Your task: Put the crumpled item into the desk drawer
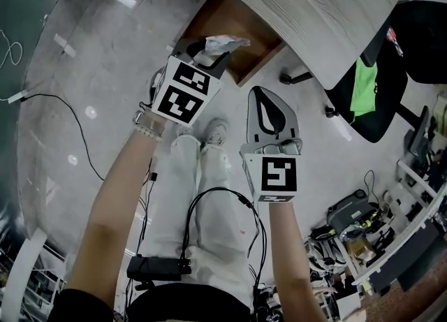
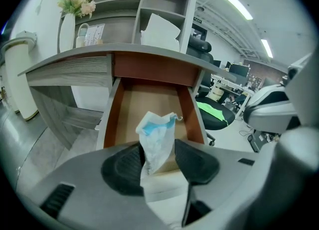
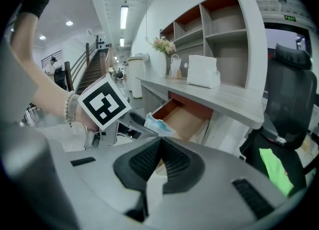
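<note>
The crumpled item [image 2: 157,139], white and blue, stands between the jaws of my left gripper [image 2: 159,160]. It leans on the left pad, and a narrow gap shows at the right pad, so the jaws are open around it. They hover over the front of the open wooden desk drawer [image 2: 149,102], whose brown bottom is bare. From the head view, the left gripper [image 1: 204,61] carries the item [image 1: 220,44] at the drawer [image 1: 234,24] mouth. My right gripper [image 1: 269,107] hangs back beside it, pads together, holding nothing. In the right gripper view its jaws [image 3: 160,146] are shut, with the item [image 3: 158,124] ahead.
The grey desk top [image 2: 75,64] overhangs the drawer, with shelves, a flower vase [image 2: 67,29] and a white box [image 2: 160,30] above. A black office chair with a green cloth [image 1: 364,90] stands to the right. Cables [image 1: 63,104] trail on the floor, and the person's legs [image 1: 209,195] are below.
</note>
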Motion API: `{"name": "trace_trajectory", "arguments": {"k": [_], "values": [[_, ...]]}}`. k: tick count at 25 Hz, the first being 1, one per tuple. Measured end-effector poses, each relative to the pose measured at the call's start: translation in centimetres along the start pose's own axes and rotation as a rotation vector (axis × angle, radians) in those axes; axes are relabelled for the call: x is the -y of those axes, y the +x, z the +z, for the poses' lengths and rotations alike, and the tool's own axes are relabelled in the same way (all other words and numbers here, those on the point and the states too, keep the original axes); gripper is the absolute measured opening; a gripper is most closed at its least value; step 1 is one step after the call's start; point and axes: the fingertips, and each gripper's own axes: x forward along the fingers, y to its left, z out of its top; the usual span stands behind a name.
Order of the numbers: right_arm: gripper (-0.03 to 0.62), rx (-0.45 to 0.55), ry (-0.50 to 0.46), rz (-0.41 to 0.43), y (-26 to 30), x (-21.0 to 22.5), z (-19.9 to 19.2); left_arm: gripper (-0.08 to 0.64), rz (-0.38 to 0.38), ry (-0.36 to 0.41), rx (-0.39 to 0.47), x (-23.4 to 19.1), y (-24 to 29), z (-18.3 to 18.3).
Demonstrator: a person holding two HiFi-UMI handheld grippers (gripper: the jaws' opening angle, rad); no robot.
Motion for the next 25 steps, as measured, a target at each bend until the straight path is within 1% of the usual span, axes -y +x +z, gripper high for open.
{"name": "trace_trajectory", "arguments": {"k": [2,4,7,9,19,25], "values": [[0.005,-0.002,0.013,0.0,0.0,0.0,-0.3,0.217,0.023,0.045,-0.002,-0.2,-0.1,-0.1],[0.005,0.001,0.019,0.003,0.1,-0.1,-0.2,0.241,0.045,0.083,0.005,-0.2,-0.3,0.0],[0.005,0.006,0.028,0.013,0.1,-0.3,-0.1,0.267,0.059,0.063,0.032,-0.4,-0.6,0.3],[0.005,0.004,0.029,0.016,0.0,-0.3,0.0,0.272,0.069,0.055,0.046,-0.6,-0.7,0.7],[0.005,-0.005,0.022,0.005,-0.1,-0.2,-0.5,0.278,0.141,0.066,0.103,-2.2,-1.8,2.7],[0.005,-0.004,0.013,0.003,-0.1,-0.2,-0.2,0.279,0.162,0.063,0.124,-2.6,-2.2,2.9]]}}
